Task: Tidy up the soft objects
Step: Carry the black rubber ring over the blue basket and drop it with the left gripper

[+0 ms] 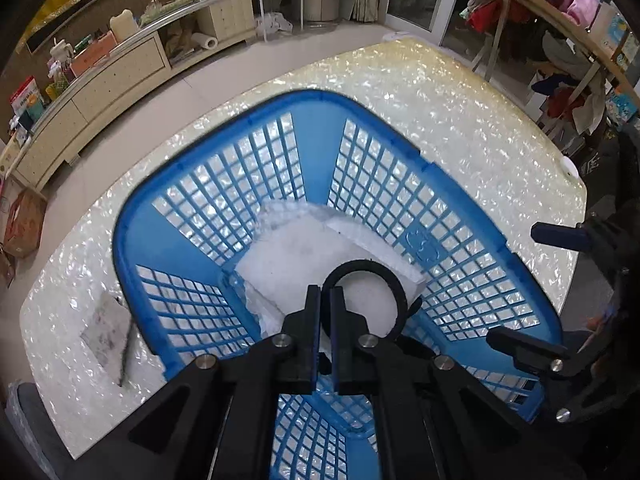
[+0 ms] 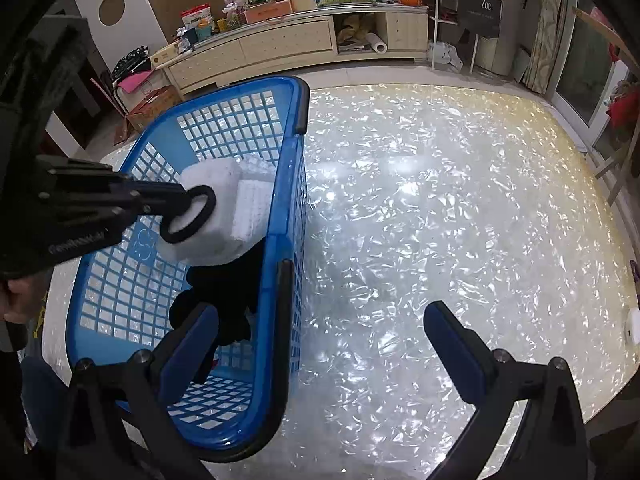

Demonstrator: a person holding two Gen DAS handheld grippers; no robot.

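Note:
A blue lattice basket (image 1: 132,248) stands on the pearly table (image 1: 460,120). Folded white cloths (image 1: 296,248) lie on the basket's bottom. My left gripper (image 1: 325,294) is shut on the black loop (image 1: 362,268) of a white soft item (image 1: 370,304) that hangs inside the basket. In the right wrist view the same left gripper (image 2: 186,200) holds the loop (image 2: 188,218). The white item (image 2: 216,216) has a black part (image 2: 228,288) below it. My right gripper (image 2: 320,340) is open and holds nothing. It straddles the basket's (image 2: 280,88) near wall.
A grey cloth (image 1: 106,328) lies on the table left of the basket. A small white object (image 2: 632,328) sits at the table's right edge. A low cabinet (image 2: 280,44) with clutter lines the far wall. A clothes rack (image 1: 560,40) stands to the right.

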